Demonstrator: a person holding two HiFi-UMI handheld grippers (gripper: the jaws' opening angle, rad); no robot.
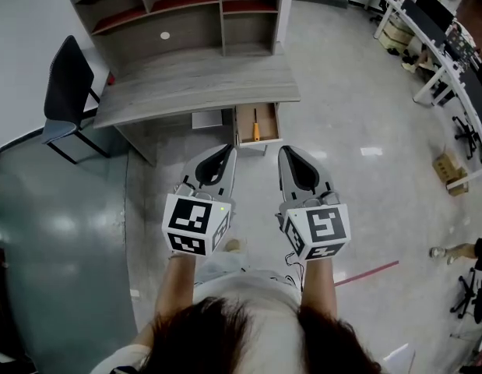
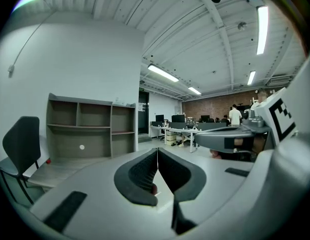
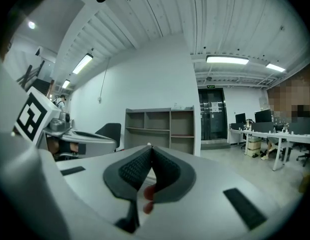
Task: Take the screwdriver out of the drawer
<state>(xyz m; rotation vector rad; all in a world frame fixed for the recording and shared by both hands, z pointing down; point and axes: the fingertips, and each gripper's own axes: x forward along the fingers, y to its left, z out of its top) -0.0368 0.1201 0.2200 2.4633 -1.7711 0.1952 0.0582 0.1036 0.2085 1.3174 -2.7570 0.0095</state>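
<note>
The drawer (image 1: 257, 124) under the grey desk (image 1: 195, 81) stands pulled open. In it lies the screwdriver (image 1: 255, 128), with a yellow-orange handle and a thin shaft pointing away from me. Both grippers are held up in front of me, short of the drawer. The left gripper (image 1: 227, 150) is shut and holds nothing; its dark pads (image 2: 144, 170) meet at the tip. The right gripper (image 1: 285, 152) is shut and empty too, with its pads (image 3: 134, 167) touching. From the gripper views the drawer and the screwdriver are hidden.
A shelf unit (image 1: 184, 8) stands on the back of the desk. A black chair (image 1: 67, 90) is at the desk's left. White desks with monitors (image 1: 441, 39) run along the far right, with a cardboard box (image 1: 450, 173) and a person's foot (image 1: 439, 252) nearby.
</note>
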